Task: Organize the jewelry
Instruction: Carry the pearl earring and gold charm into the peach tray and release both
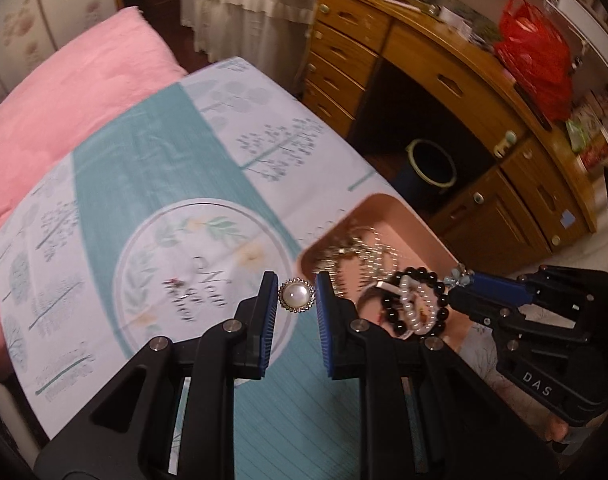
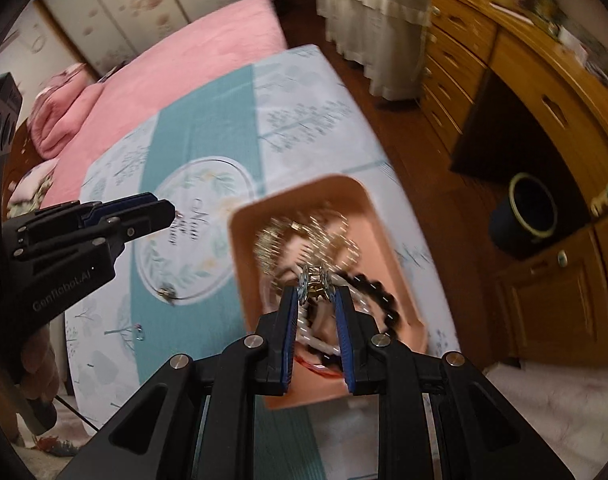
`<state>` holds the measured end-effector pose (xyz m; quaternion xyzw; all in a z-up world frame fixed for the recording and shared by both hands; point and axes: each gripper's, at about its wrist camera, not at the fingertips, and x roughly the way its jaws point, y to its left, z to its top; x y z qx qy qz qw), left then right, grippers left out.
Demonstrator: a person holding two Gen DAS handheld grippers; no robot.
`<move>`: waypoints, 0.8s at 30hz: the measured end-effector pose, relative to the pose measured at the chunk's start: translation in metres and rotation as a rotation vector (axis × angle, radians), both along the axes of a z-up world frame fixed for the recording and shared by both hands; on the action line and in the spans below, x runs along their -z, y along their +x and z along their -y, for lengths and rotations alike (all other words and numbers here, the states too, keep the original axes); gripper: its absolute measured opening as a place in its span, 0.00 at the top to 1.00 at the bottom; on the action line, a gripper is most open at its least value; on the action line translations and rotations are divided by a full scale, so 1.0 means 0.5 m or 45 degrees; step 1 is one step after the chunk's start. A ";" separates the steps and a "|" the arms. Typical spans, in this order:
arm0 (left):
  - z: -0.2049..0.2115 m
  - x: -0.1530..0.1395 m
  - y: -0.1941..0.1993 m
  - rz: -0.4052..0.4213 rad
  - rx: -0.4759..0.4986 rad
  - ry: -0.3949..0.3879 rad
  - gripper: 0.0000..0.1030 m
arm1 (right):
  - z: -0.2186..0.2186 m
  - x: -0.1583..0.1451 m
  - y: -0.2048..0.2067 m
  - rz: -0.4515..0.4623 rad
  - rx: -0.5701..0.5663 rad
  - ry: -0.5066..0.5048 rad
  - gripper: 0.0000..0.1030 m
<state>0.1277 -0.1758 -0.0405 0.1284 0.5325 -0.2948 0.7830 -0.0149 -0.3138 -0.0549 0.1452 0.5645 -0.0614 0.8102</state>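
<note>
Jewelry, mixed lot. Pearl brooch (image 1: 296, 295): round, rhinestone rim, light, rigid, slippery on its dome; best taken across the rim. It sits between the tips of my left gripper (image 1: 296, 296), jaws narrowly parted around it (whether both pads touch, I cannot tell), above the printed cloth (image 1: 152, 160) just beside the pink tray (image 2: 244, 264). Crystal trinket (image 2: 315, 281): small, fragile, pinched at the tips of my right gripper (image 2: 315, 286) over the tray. Tray, at the cloth's right edge, holds black bead bracelet (image 1: 417, 300), pearl bracelet (image 1: 415, 308), chains (image 2: 304, 232); limp, tangle-prone.
</note>
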 end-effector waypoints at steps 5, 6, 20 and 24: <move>0.055 0.039 0.001 -0.041 0.064 0.001 0.84 | 0.030 0.038 -0.010 -0.026 0.050 0.033 0.82; 0.064 0.047 0.003 -0.047 0.069 0.006 0.84 | 0.033 0.042 -0.010 -0.027 0.052 0.039 0.82; 0.149 0.144 0.030 -0.134 0.108 0.063 0.84 | 0.048 0.110 0.082 -0.046 -0.008 0.090 0.82; 0.154 0.160 0.038 -0.150 0.089 0.089 0.84 | 0.053 0.130 0.110 -0.064 -0.031 0.088 0.82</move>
